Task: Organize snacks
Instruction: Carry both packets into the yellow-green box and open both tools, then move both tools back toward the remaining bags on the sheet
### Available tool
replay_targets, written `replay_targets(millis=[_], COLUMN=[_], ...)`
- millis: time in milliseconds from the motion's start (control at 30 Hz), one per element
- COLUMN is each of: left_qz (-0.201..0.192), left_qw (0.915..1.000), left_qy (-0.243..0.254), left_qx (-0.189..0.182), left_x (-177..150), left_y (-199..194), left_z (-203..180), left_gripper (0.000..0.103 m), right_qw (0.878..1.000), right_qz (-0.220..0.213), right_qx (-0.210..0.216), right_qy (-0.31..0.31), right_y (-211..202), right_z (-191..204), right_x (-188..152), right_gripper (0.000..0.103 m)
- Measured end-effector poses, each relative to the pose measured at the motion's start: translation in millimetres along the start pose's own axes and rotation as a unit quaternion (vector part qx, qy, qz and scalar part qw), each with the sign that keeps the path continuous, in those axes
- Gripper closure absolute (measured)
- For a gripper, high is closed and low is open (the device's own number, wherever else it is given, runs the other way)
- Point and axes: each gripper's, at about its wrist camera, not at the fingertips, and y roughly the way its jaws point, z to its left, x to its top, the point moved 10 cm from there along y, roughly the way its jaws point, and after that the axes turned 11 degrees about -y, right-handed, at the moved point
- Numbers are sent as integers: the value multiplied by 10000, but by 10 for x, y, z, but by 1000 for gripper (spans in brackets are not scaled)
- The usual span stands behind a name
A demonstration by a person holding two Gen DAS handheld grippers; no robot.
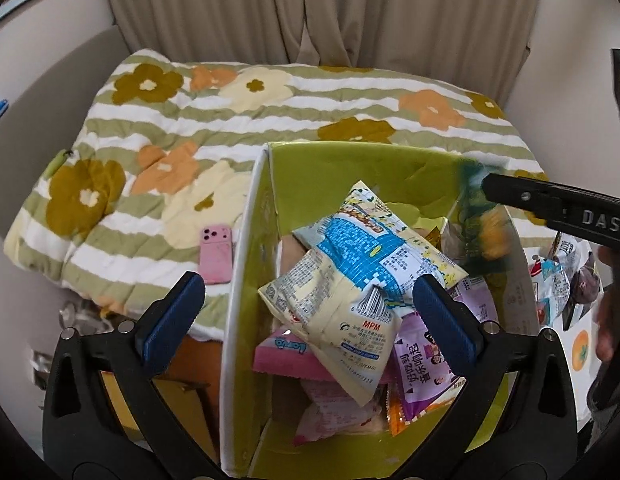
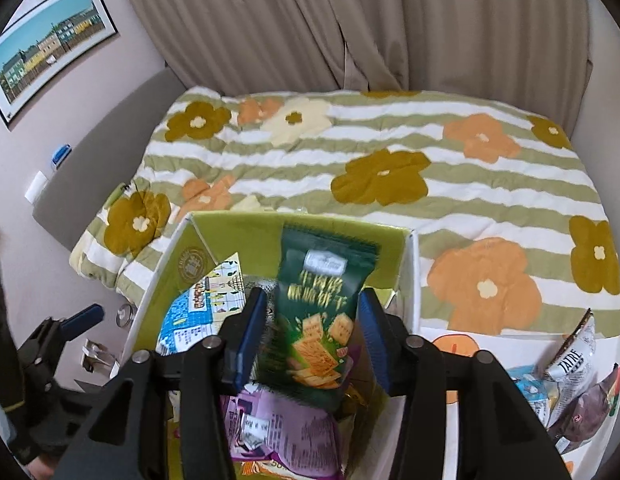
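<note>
A white box with green lining point(image 1: 350, 168) holds a pile of snack packets. My left gripper point(image 1: 306, 314) hovers over it, open wide, and touches nothing. A cream packet with a barcode point(image 1: 342, 312) lies on the pile below its fingers, beside a blue-and-white packet point(image 1: 366, 236). My right gripper point(image 2: 312, 332) is over the same box point(image 2: 230, 232). A dark green cracker packet point(image 2: 318, 320) stands upright between its parted pads, which do not press on it. In the left wrist view the right gripper point(image 1: 550, 204) reaches in from the right with that packet point(image 1: 482, 220) blurred.
Behind the box lies a floral striped quilt point(image 1: 270, 120) with a pink phone point(image 1: 216, 254) on it. Several loose snack packets point(image 2: 570, 364) lie on a white surface to the right. A person's hand point(image 1: 608, 320) is at the right edge. Curtains hang behind.
</note>
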Motion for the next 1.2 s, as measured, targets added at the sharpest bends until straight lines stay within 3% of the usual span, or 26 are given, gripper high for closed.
replay_targets(millis=[33,100,400,767,1133,1167,1200], left_qz=[-1,13,24,-386,-568,-569,-568], left_qw=[10000,10000,9999,9992,9968,9965,9963], left_qy=[11,49,99,111,445,485,506], left_qx=[-2,42,65,-17,-349,-363,-389], left_x=[-24,-72,-232,-260,-441,-463,-483], left_y=[-9,-11,-121,-687,-1064,-1077,-1090], left_z=[9,29,15,-126,-626,-705,-782], left_gripper=[0,0,0,0,0,0,0], right_qw=[10000,10000,9997,9978,9923,9918,9913], right_qz=[48,63,177,-295,-658,-677,-691], right_qx=[-20,-17,-161,-574,-1048,-1077,-1105], right_qy=[15,68,74,-142,93,142,194], right_y=[34,47,-35,-707,-1385,-1426,-1469], right_z=[-1,1,59,187,-56,-102,-155], right_x=[-15,-45,-308,-327,-606,-644,-688], right_gripper=[33,16,15,15,15,14,6])
